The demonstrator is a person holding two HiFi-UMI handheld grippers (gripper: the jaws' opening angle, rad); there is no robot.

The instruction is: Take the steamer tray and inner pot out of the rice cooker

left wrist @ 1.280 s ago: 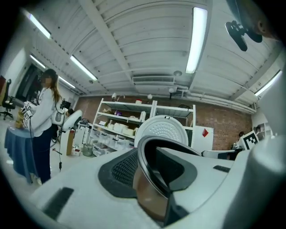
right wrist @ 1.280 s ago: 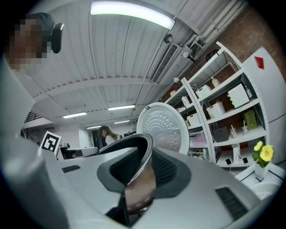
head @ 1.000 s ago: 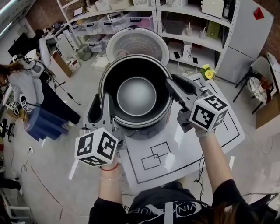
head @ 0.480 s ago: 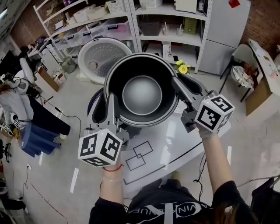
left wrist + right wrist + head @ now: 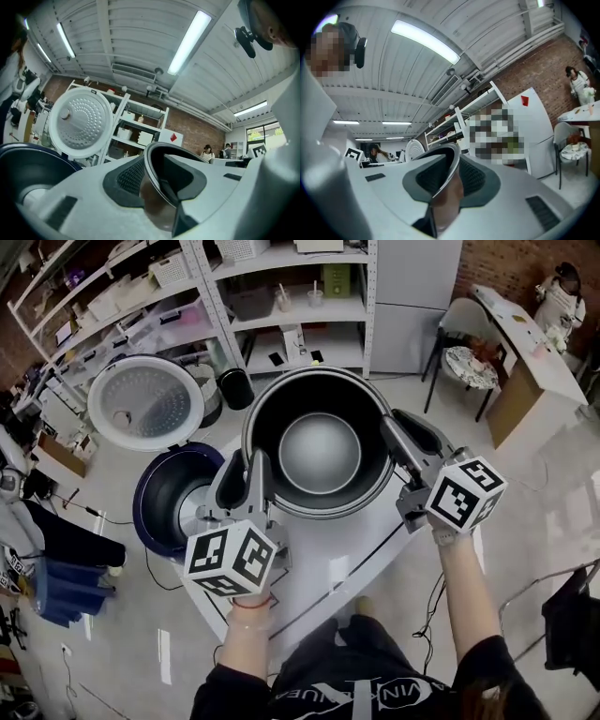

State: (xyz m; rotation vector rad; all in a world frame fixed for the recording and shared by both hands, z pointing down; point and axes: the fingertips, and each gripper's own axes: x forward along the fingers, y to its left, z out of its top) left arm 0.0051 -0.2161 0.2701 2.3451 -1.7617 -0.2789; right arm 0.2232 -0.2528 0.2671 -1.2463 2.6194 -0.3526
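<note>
Left gripper point(image 5: 248, 474): jaws set partly apart and clamped on the left rim of the inner pot point(image 5: 319, 451), one pad on each side of the wall. Right gripper point(image 5: 401, 439): jaws clamped on the opposite rim, having just closed further on it. The pot hangs between both grippers above the white table point(image 5: 328, 568), beside the open rice cooker point(image 5: 169, 498).

The inner pot point(image 5: 319, 451) is covering the far part of the table point(image 5: 352, 563) in the head view, and the left hand-held gripper point(image 5: 246, 474) is hiding the side of the rice cooker point(image 5: 164, 488) nearest the pot. In the left gripper view the picture's left edge is cutting off the rice cooker's body, and the bottom edge is cutting off the inner pot's wall below the jaws. Items on the shelves point(image 5: 300, 317) are showing too small to name.
</note>
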